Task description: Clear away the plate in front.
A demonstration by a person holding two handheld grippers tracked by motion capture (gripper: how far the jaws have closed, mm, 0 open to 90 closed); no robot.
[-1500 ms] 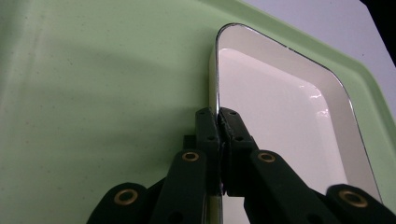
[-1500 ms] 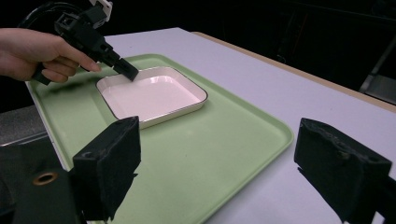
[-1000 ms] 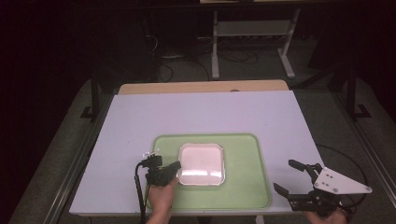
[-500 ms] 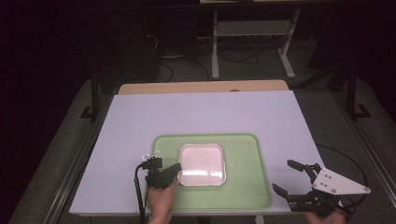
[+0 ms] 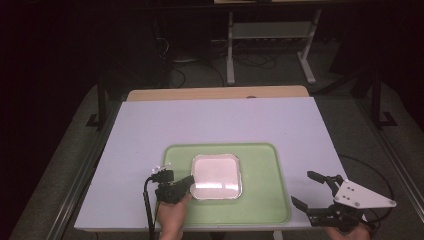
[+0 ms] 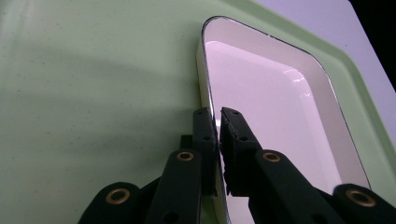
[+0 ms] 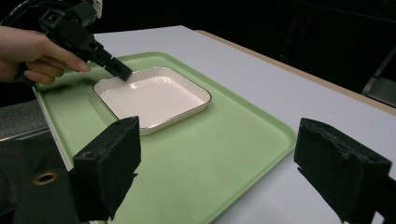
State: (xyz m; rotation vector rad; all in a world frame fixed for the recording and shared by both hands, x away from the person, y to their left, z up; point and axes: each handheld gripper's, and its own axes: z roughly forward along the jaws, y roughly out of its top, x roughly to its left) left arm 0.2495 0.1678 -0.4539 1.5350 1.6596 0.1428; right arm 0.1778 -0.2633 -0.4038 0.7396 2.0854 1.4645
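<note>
My left hand-held gripper (image 6: 218, 128) is clenched on the near rim of the white dish (image 5: 217, 176) sitting on the green tray (image 5: 265, 200), my right hand-held gripper (image 5: 315, 190) waits released beside it, so next I'd lift gently

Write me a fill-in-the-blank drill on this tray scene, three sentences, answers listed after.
1. The white square dish sits on a tray whose colour is ____.
2. The left gripper has its jaws closed on the dish's ____.
3. The right gripper, off the tray's right edge, has its jaws ____.

Missing words: green; rim; open
</note>
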